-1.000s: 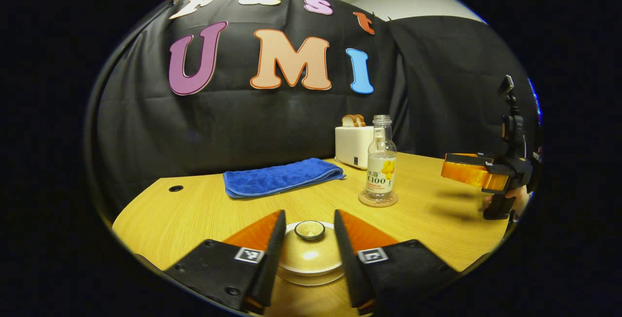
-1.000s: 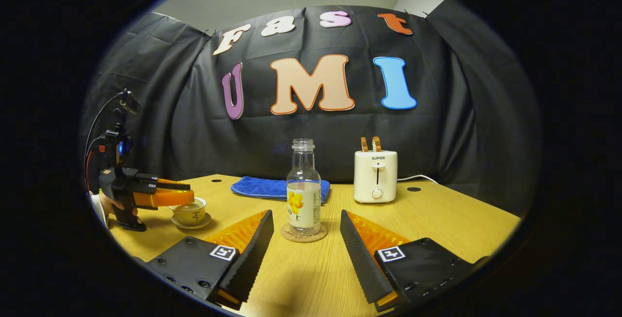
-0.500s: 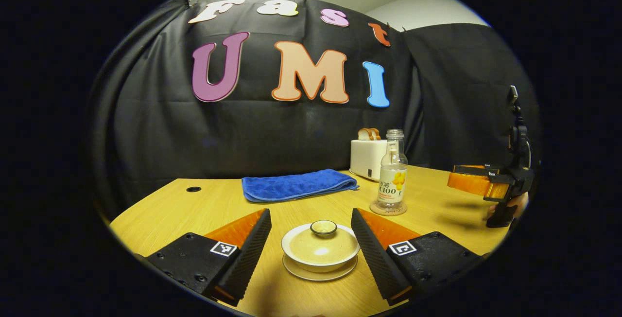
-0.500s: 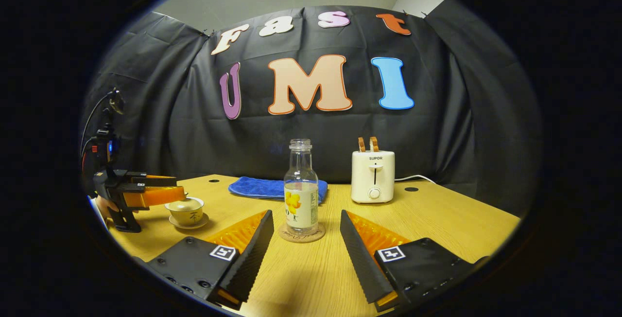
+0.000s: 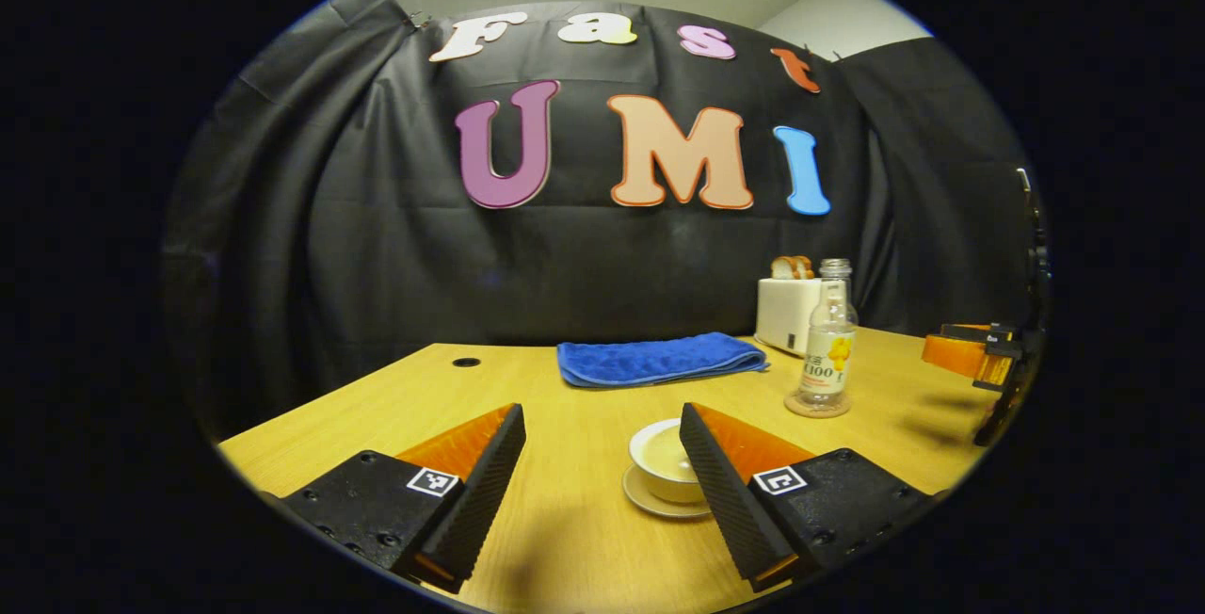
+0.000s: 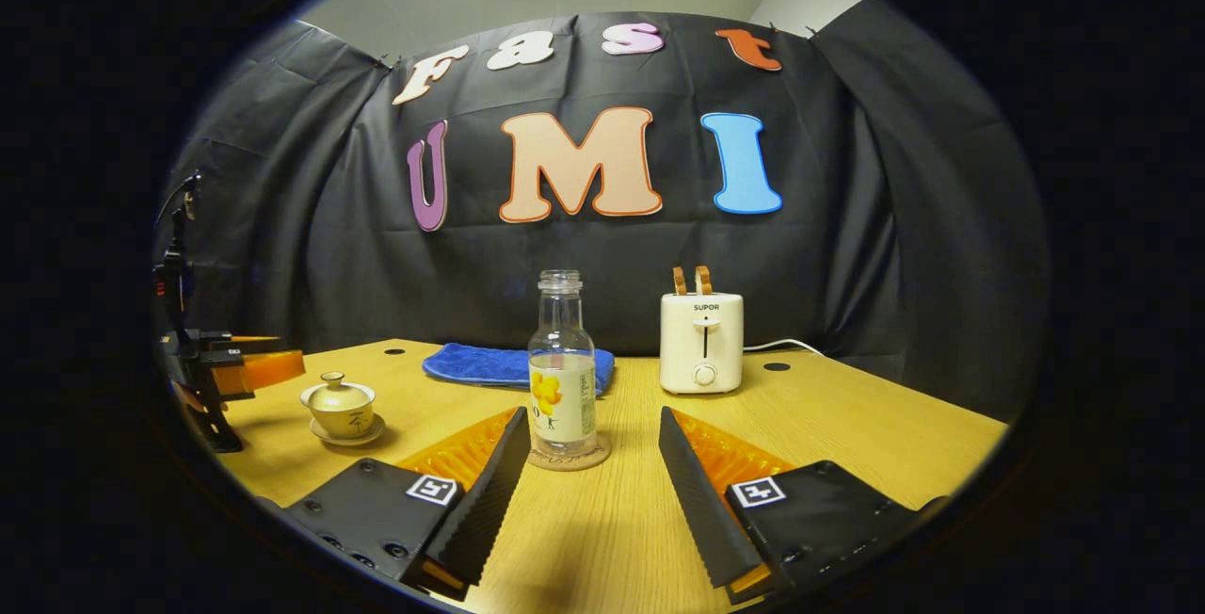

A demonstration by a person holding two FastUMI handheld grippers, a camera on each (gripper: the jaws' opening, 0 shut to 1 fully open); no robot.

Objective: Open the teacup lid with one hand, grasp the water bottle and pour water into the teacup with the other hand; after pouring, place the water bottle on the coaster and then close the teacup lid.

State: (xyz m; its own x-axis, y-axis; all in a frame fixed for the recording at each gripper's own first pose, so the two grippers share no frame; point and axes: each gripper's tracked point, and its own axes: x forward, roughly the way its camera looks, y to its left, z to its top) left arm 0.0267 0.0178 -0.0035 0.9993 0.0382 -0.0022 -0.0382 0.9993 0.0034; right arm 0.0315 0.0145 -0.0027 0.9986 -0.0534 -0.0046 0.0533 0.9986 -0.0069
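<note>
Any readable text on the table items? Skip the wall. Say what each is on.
"SUPOR": on the front of the toaster.
Label on the water bottle: print too small to read.
Dark mark on the side of the teacup: too small to read.
The coded square tag: a pattern, no words.

ahead of the right gripper (image 6: 588, 492), just past its fingertips: water bottle (image 6: 561, 364) standing on coaster (image 6: 569, 456). behind the bottle, folded towel (image 6: 490, 364); farther right, toaster (image 6: 701, 343) with bread slices (image 6: 690, 280) in its slots. off to the left, lidded teacup (image 6: 339, 404) on saucer (image 6: 346, 436), left gripper (image 6: 273, 366) just beyond. all on the table (image 6: 847, 426).
</note>
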